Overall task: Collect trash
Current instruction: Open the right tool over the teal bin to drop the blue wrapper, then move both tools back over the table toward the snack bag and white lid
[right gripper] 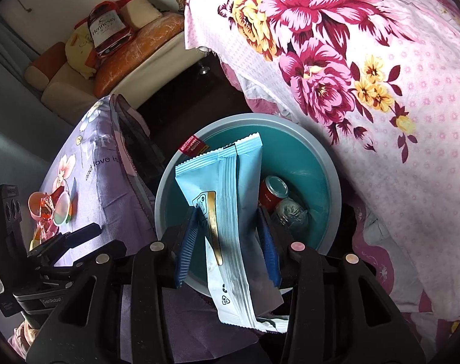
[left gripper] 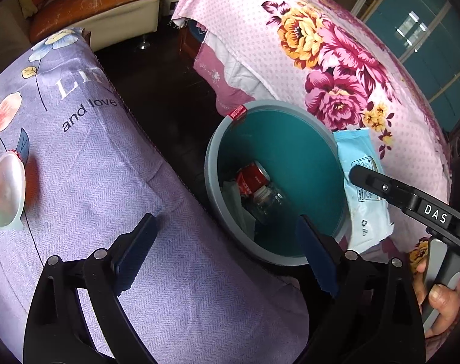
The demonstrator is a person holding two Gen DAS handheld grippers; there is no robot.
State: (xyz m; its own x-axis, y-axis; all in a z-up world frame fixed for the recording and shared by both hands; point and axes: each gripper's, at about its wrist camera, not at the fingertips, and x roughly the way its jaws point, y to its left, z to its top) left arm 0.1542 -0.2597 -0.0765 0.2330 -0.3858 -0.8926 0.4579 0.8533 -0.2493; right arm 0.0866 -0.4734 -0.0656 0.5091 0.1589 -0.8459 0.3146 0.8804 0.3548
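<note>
A grey bin with a teal inside (left gripper: 305, 157) (right gripper: 327, 163) stands on the dark floor between two covered surfaces. In it lie a red can (left gripper: 254, 177) (right gripper: 271, 192), a clear bottle (left gripper: 266, 201) and some white paper. My right gripper (right gripper: 227, 236) is shut on a light blue wrapper (right gripper: 227, 212) and holds it over the bin's near side; the wrapper also shows in the left wrist view (left gripper: 363, 188). My left gripper (left gripper: 227, 251) is open and empty, above the bin's near rim and the purple cloth.
A purple flowered cloth (left gripper: 93, 182) (right gripper: 102, 157) lies left of the bin, with a pale bowl-like item (left gripper: 5, 191) and small colourful pieces (right gripper: 52, 209) on it. A pink floral blanket (left gripper: 336, 69) (right gripper: 381, 106) lies to the right. A sofa (left gripper: 93, 3) stands at the back.
</note>
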